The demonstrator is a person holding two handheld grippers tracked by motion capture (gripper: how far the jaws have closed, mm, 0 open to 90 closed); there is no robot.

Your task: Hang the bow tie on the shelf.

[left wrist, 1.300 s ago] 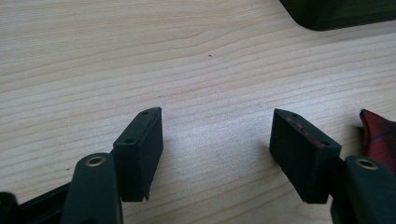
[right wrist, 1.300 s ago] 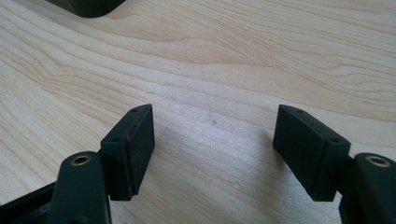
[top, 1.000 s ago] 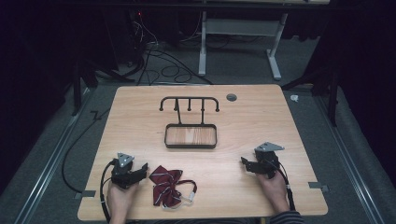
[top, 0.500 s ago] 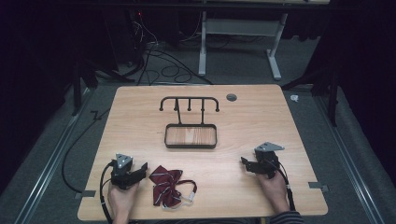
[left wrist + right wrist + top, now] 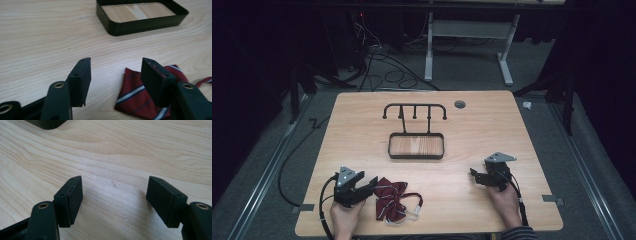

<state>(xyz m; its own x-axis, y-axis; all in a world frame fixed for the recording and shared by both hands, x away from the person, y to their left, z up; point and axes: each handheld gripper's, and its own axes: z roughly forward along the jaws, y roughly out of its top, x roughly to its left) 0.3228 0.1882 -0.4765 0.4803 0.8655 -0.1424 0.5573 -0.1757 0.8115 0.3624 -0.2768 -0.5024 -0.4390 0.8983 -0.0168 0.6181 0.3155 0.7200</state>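
Observation:
A dark red bow tie [image 5: 390, 199] with pale stripes and a thin strap lies near the table's front edge. In the left gripper view the bow tie [image 5: 140, 100] sits low at the right, partly behind one jaw. My left gripper [image 5: 373, 184] hovers just left of it. That left gripper [image 5: 116, 61] is open; its jaws have just been closing, with a corner of the tie lying under the gap and no pad pressing on it. My right gripper [image 5: 473, 175] rests at the front right. This right gripper [image 5: 115, 178] is open over bare wood.
A black-walled tray [image 5: 416, 156] with a wooden floor stands mid-table, with a black hook rack [image 5: 415, 107] rising behind it. The tray [image 5: 142, 23] lies ahead of the left jaws. A round grommet [image 5: 460, 104] sits near the far edge. Cables lie on the floor beyond.
My left gripper has shifted a little toward the bow tie and its jaws stand somewhat narrower. The right gripper and the tie have kept still.

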